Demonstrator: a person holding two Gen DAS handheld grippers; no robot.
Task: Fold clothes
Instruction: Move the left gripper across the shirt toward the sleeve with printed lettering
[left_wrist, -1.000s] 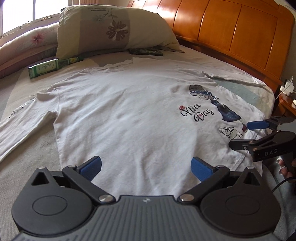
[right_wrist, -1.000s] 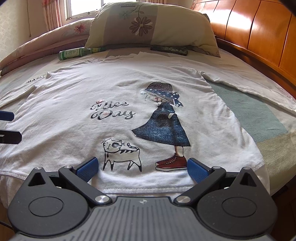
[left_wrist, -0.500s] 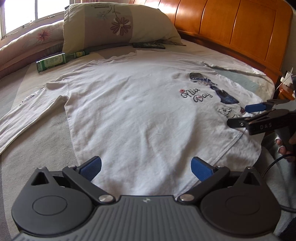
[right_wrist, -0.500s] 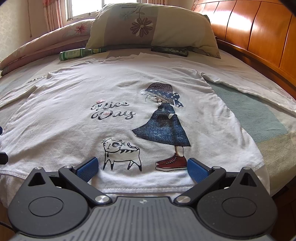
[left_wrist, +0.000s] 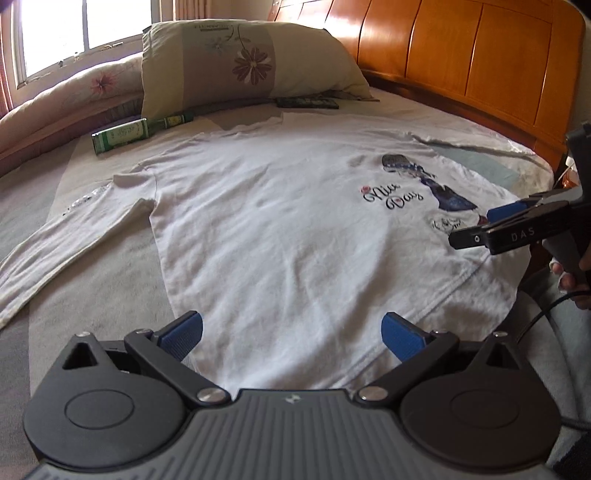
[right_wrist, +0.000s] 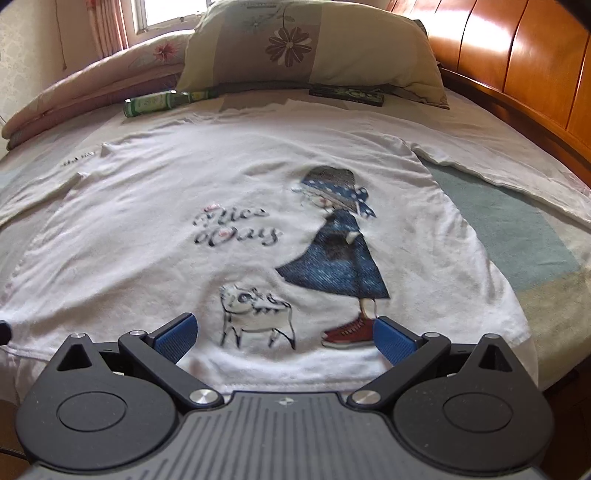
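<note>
A white long-sleeved shirt (left_wrist: 280, 229) lies spread flat on the bed, printed with "Nice Day", a girl in a blue dress and a cat (right_wrist: 255, 314). My left gripper (left_wrist: 291, 334) hovers open over the shirt's bottom hem near its left corner, nothing between the blue pads. My right gripper (right_wrist: 284, 338) is open over the hem below the cat print, holding nothing. In the left wrist view the right gripper (left_wrist: 506, 225) shows at the right edge, held by a hand (left_wrist: 576, 280). One sleeve (left_wrist: 55, 243) stretches left, the other sleeve (right_wrist: 517, 166) right.
A large flowered pillow (left_wrist: 240, 62) leans at the head of the bed against a wooden headboard (left_wrist: 480, 62). A green box (left_wrist: 120, 140) and a dark flat remote (right_wrist: 347, 94) lie beyond the collar. A rolled quilt (right_wrist: 92, 85) lines the window side.
The left gripper has drawn back and leftward, so the shirt's left side and sleeve show more. The right gripper has edged slightly closer to the hem. Both stay open.
</note>
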